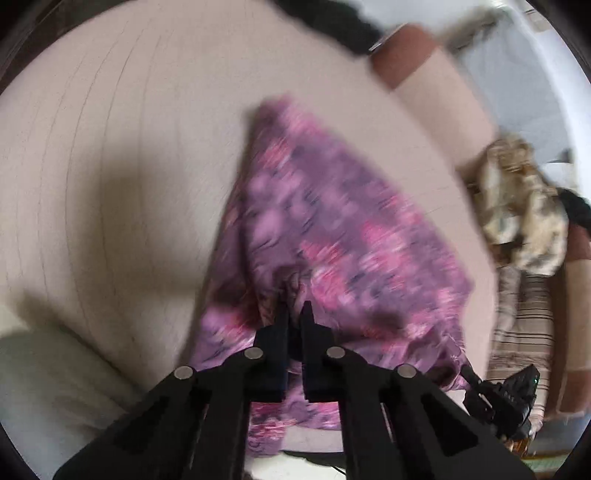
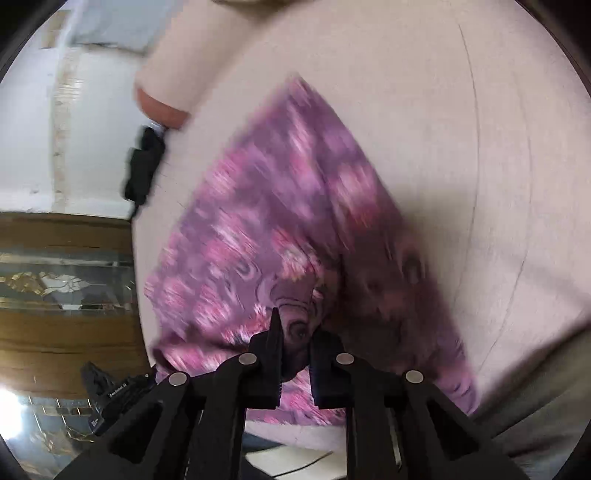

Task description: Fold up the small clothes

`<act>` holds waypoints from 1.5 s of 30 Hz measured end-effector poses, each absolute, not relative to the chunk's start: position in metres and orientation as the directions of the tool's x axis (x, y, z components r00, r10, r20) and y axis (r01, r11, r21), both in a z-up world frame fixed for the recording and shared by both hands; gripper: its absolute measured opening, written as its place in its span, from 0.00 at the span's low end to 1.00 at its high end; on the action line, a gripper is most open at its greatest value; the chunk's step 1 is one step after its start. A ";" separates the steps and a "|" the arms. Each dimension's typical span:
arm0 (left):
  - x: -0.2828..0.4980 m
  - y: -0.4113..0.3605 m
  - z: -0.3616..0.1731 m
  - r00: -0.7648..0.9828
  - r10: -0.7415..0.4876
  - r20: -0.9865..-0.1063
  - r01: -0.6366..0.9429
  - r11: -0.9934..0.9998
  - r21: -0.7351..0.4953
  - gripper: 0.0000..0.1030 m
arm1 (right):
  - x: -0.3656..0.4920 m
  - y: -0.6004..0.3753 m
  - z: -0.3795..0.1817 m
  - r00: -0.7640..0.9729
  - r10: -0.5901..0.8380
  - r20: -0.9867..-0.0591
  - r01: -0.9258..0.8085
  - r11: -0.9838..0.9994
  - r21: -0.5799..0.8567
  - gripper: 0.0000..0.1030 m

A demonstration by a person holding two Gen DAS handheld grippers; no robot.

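A purple and pink floral garment (image 1: 332, 221) lies spread on a pale pink cushioned surface (image 1: 110, 166), blurred in both views. In the left wrist view my left gripper (image 1: 295, 314) is shut on a bunched fold at the garment's near edge. The right gripper (image 1: 498, 395) shows at the lower right, at the garment's other near corner. In the right wrist view the same garment (image 2: 277, 221) runs away from my right gripper (image 2: 299, 332), whose fingers pinch a puckered fold of it. The left gripper (image 2: 110, 395) appears at the lower left there.
A heap of beige patterned clothes (image 1: 524, 214) and a striped cloth (image 1: 524, 325) lie at the right. A padded armrest (image 1: 439, 85) and a dark garment (image 1: 332, 22) are at the far end. A black device (image 2: 144, 166) hangs off the edge above a glass table (image 2: 66, 280).
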State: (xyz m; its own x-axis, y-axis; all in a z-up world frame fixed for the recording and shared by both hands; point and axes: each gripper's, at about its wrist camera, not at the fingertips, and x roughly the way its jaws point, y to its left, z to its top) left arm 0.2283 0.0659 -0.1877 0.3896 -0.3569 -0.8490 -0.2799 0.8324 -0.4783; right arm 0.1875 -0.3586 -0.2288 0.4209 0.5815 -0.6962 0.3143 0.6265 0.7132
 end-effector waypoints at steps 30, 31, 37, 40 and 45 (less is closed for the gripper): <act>0.179 0.034 -0.197 0.368 -0.155 -0.917 -0.112 0.971 -0.210 0.29 | 0.148 -0.330 -0.225 0.334 0.334 -0.881 0.180 0.895 0.407 0.34; 0.174 0.039 -0.187 0.406 -0.159 -0.900 -0.108 0.969 -0.220 0.34 | 0.144 -0.331 -0.220 0.353 0.344 -0.870 0.173 0.890 0.422 0.36; 0.179 0.048 -0.160 0.483 -0.056 -0.874 -0.130 0.982 -0.135 0.77 | 0.132 -0.310 -0.147 0.516 0.396 -0.760 0.009 0.884 0.467 0.76; 0.202 0.042 -0.180 0.412 -0.035 -0.911 -0.100 0.991 -0.083 0.77 | 0.154 -0.285 -0.133 0.499 0.491 -0.713 -0.077 0.845 0.528 0.76; 0.215 0.036 -0.223 0.310 -0.021 -0.950 -0.135 0.989 -0.066 0.77 | 0.201 -0.234 -0.130 0.422 0.600 -0.680 -0.160 0.787 0.596 0.76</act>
State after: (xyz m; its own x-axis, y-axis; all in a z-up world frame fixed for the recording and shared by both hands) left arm 0.2152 0.0365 -0.2230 0.3104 -0.0214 -0.9504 -0.1347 0.9887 -0.0662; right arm 0.2006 -0.2338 -0.1299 0.4216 0.6001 -0.6799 -0.1599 0.7872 0.5956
